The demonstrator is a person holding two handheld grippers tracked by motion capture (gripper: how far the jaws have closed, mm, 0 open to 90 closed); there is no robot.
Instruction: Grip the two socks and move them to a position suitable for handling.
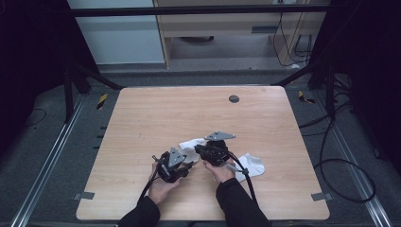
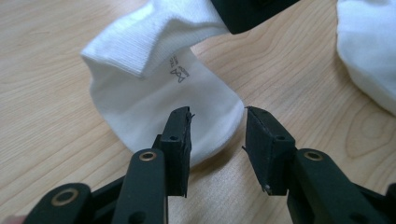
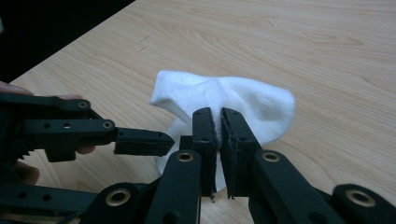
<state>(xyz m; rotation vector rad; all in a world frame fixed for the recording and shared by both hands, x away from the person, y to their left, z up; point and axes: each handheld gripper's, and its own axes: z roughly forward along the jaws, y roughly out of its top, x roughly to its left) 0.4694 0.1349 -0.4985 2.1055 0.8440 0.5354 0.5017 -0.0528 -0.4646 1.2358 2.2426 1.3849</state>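
R gripper pinches sock, jaws near shut; L gripper half open, holds nothing; 2nd sock untouched, pairing barely begun

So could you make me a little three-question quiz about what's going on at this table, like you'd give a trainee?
1. True or false: the right tongs are clamped on a white sock.
2. How do the left tongs stand? A) clamped on the sock B) open, with the sock's edge between them C) lifted high off the table
3. How many white socks lie on the table, counting the second sock?

Key: 1 true. 2 B: the jaws stand apart and press on nothing. 3 two: one between the hands, one to the right of the right hand.
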